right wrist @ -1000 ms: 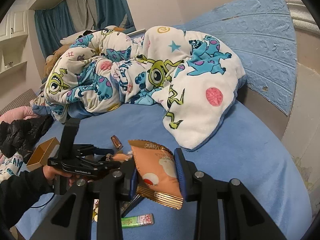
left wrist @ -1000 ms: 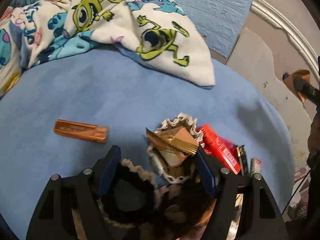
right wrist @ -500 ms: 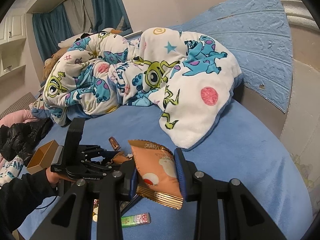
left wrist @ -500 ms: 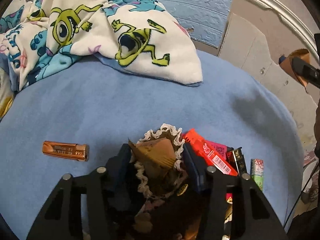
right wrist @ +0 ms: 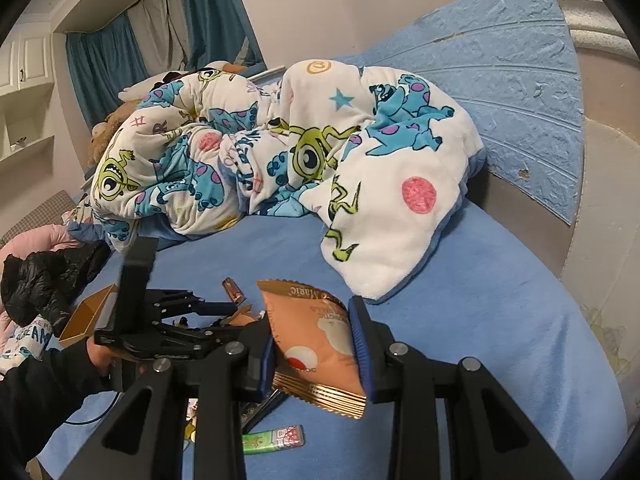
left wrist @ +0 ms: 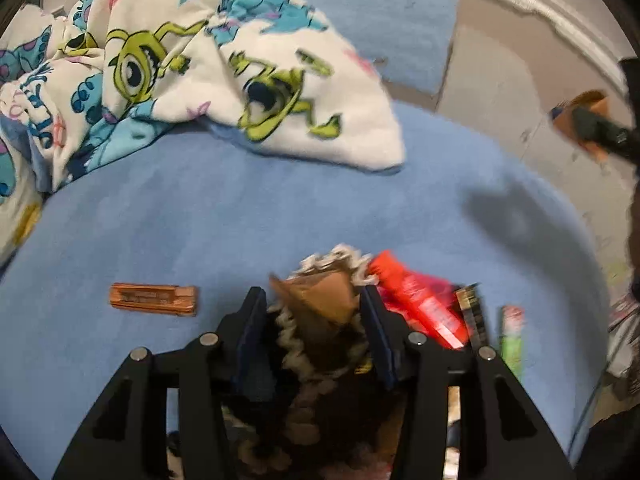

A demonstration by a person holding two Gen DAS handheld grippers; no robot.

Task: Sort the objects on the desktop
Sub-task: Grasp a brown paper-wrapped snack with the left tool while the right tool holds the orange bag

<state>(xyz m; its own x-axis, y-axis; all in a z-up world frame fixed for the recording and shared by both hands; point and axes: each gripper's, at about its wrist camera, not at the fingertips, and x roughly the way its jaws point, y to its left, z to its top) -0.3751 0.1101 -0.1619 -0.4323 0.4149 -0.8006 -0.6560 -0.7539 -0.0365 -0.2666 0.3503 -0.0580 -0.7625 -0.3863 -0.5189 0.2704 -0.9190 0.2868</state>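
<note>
Orange snack packet (right wrist: pixel 320 344) upright, green lighter (right wrist: pixel 274 439) flat

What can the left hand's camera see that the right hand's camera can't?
Only the left wrist view shows the red packet and the frilly-edged pouch between the left gripper fingers. Only the right wrist view shows the curtains, the open cardboard box and the black jacket. Both show the cartoon blanket, the blue bed, the green lighter, and the right gripper shut on the orange snack packet.
</note>
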